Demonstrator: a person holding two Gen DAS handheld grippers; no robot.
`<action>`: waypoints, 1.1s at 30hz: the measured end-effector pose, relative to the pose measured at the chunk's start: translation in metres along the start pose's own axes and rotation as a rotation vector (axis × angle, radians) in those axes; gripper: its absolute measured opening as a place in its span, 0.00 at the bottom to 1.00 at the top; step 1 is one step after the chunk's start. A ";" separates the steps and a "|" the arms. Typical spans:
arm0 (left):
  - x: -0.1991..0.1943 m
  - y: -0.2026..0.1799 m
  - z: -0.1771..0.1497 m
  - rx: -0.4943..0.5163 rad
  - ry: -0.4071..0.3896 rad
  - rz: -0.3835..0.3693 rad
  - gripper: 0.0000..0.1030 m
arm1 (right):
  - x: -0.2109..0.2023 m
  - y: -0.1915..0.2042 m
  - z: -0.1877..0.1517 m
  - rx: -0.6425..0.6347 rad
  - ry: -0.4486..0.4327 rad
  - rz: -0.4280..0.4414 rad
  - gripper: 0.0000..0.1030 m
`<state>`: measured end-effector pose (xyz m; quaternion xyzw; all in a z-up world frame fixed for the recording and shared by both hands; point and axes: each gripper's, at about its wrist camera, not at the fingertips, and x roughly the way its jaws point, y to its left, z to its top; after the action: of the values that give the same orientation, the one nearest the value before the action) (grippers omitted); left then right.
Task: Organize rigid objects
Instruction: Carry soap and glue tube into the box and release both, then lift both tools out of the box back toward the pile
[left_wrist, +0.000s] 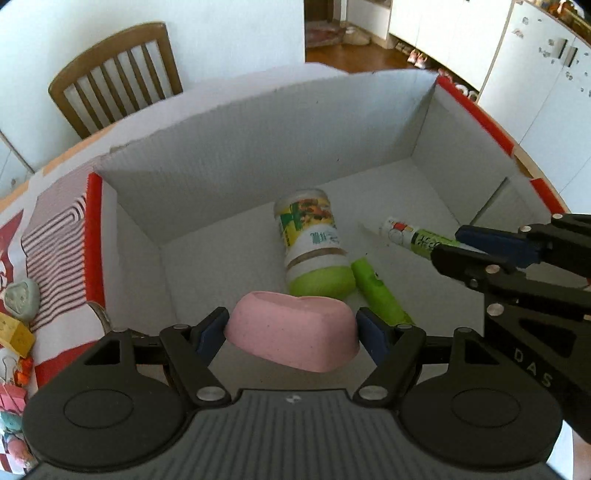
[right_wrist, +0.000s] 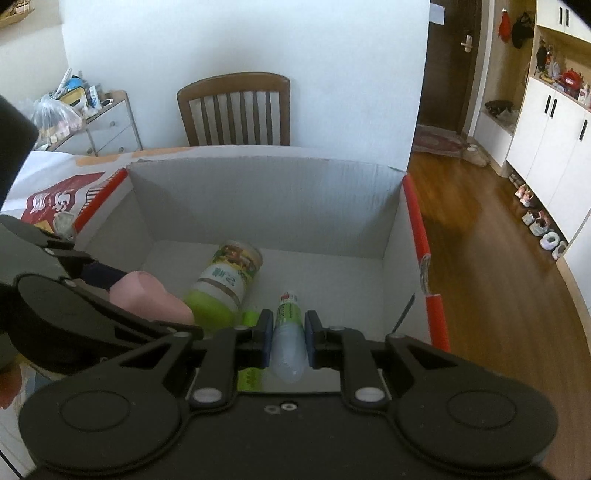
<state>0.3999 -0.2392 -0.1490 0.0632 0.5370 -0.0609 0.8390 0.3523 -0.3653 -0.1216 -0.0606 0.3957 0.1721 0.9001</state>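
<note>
My left gripper (left_wrist: 291, 330) is shut on a pink heart-shaped dish (left_wrist: 295, 328) and holds it over the near end of an open white cardboard box (left_wrist: 229, 177). A jar with a green lid (left_wrist: 314, 243) and a green tube (left_wrist: 376, 291) lie on the box floor. My right gripper (right_wrist: 288, 339) is shut on a small white-and-green bottle (right_wrist: 288, 336) and holds it inside the box, right of the jar (right_wrist: 225, 284). The right gripper also shows in the left wrist view (left_wrist: 458, 245). The pink dish shows at the left in the right wrist view (right_wrist: 147, 299).
The box has red rims (right_wrist: 421, 243) and stands on a table with a red-and-white patterned cover (left_wrist: 55, 236). Small trinkets (left_wrist: 18, 332) lie left of the box. A wooden chair (right_wrist: 236, 110) stands behind the table. Wooden floor (right_wrist: 480, 258) and white cabinets are on the right.
</note>
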 end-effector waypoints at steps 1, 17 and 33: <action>0.002 0.000 0.001 -0.003 0.005 -0.003 0.73 | 0.001 -0.001 0.000 -0.001 0.006 0.000 0.16; 0.019 0.004 0.007 -0.029 0.131 -0.011 0.73 | 0.002 -0.016 -0.005 -0.003 0.069 0.049 0.22; -0.022 0.004 -0.006 -0.130 0.045 -0.056 0.73 | -0.032 -0.021 -0.002 0.007 0.012 0.112 0.42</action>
<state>0.3862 -0.2335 -0.1318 -0.0051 0.5600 -0.0481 0.8271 0.3385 -0.3940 -0.0994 -0.0365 0.4045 0.2205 0.8868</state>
